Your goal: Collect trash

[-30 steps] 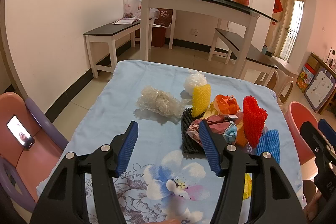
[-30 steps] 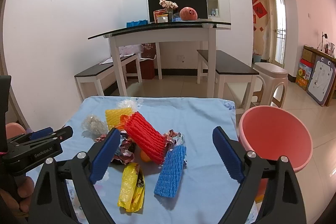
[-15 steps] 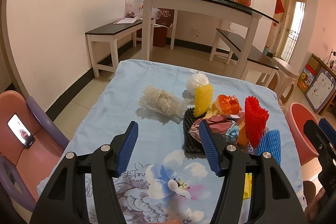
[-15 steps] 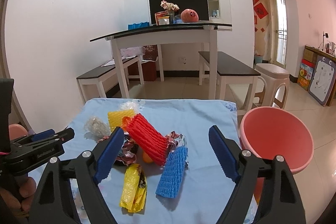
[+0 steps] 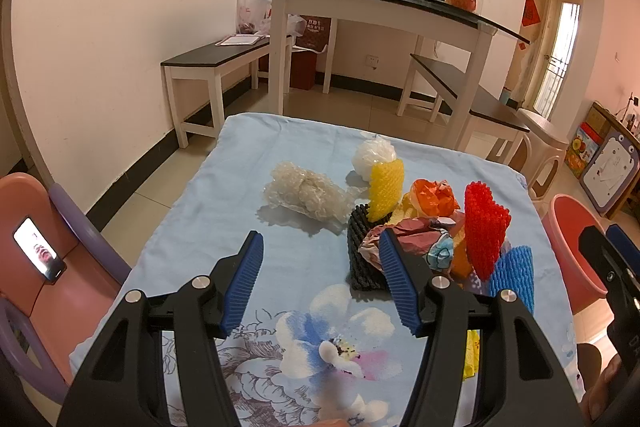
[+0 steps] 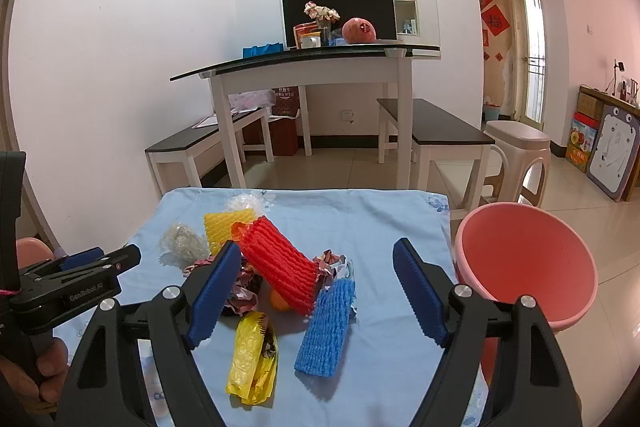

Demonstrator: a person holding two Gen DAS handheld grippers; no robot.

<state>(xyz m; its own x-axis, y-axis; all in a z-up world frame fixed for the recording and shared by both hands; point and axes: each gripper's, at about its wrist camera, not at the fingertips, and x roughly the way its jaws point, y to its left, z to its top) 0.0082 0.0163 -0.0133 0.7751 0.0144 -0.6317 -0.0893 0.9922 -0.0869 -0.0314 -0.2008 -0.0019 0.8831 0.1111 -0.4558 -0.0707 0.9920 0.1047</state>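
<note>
While both grippers hover, we hold nothing.
Our right gripper [image 6: 316, 287], jaws narrowing, and left gripper [image 5: 320, 283] gape above the trash pile [image 6: 276, 267] at centre frame.

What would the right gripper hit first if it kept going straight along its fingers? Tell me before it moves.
Most likely the red foam net leaning on top of the trash pile, which sits about centred between the open fingers of the right gripper. The blue foam net lies nearer but lower, so depth leaves some doubt.

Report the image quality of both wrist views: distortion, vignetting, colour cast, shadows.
Left wrist view: fisheye bends the black glass-topped table, corners are dark, the right edge is tinted pink. Right wrist view: same curvature and vignette; the blue foam net sleeve casts a soft shadow; focus is sharp.
</note>
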